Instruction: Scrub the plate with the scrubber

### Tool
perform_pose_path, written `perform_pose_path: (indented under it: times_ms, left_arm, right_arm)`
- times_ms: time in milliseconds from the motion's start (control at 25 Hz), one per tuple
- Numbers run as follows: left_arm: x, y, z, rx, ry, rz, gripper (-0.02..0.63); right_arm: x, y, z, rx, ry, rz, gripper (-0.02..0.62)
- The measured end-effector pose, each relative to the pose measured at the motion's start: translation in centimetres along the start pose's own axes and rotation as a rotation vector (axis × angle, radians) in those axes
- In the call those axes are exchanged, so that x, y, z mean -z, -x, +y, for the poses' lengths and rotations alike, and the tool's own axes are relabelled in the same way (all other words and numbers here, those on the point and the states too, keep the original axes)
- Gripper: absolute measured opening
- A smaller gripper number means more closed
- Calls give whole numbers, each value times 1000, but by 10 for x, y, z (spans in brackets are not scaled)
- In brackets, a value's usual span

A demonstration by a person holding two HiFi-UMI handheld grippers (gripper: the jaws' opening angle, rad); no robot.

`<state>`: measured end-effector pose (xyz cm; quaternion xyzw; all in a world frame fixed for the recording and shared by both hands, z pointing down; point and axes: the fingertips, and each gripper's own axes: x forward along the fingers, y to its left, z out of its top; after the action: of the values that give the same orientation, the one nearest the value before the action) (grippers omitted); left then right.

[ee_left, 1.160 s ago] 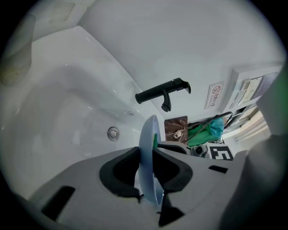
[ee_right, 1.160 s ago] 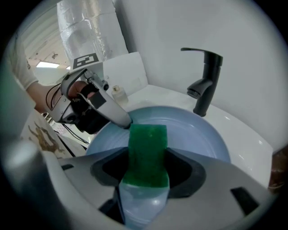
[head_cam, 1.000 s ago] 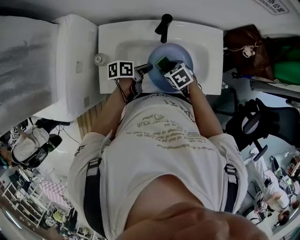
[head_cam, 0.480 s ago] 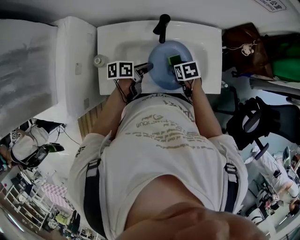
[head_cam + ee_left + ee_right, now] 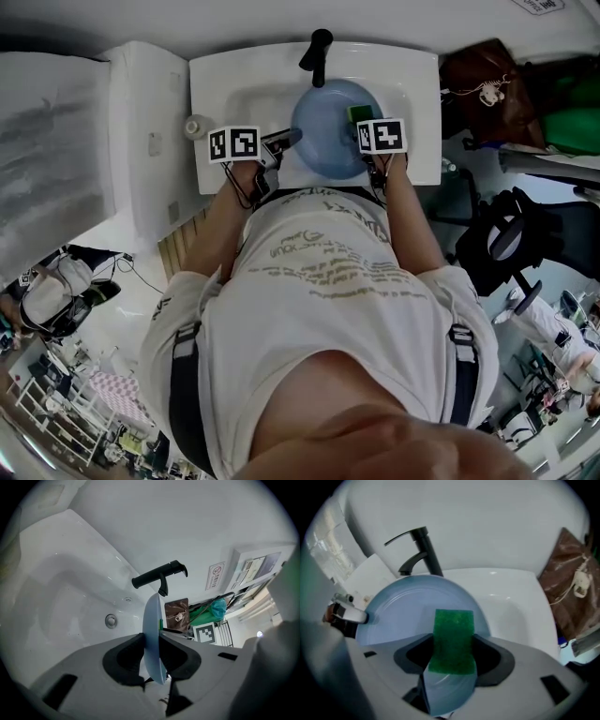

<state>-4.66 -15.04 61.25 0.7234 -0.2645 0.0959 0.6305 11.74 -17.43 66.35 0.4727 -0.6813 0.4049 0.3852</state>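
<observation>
A light blue plate (image 5: pixel 323 131) is held over the white sink (image 5: pixel 412 103). My left gripper (image 5: pixel 287 139) is shut on the plate's left rim; in the left gripper view the plate (image 5: pixel 153 620) stands edge-on between the pads. My right gripper (image 5: pixel 364 124) is shut on a green scrubber (image 5: pixel 357 113) at the plate's right side. In the right gripper view the scrubber (image 5: pixel 453 639) lies flat against the plate (image 5: pixel 408 611) between the jaws. The left gripper (image 5: pixel 347 615) shows at that plate's left edge.
A black faucet (image 5: pixel 317 52) stands at the back of the sink, just behind the plate. The drain (image 5: pixel 111 620) sits in the basin below. A brown bag (image 5: pixel 483 84) lies right of the sink, a white appliance (image 5: pixel 141 122) to its left.
My right gripper has slid the scrubber from the plate's middle to its right side and rolled. The left gripper and plate have barely moved.
</observation>
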Motion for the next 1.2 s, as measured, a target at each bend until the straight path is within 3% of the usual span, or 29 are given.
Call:
perform_pose_path:
  times_ms: [80,280,760,1200]
  left_arm:
    - [1,1,-2,12,0,5,95]
    - [1,3,-2,16,7,4,97]
    - [1,4,-6,18,-31,16,101]
    - [-8,3,4,10,43,-36,104]
  right_arm:
    - [-7,3,-13,58,-11,-29,256]
    - [-14,1,-11,54,7,-29,256]
    - [-43,-9,38,-155,59,-52,256]
    - [-30,-9,97,-255,227,-27,256]
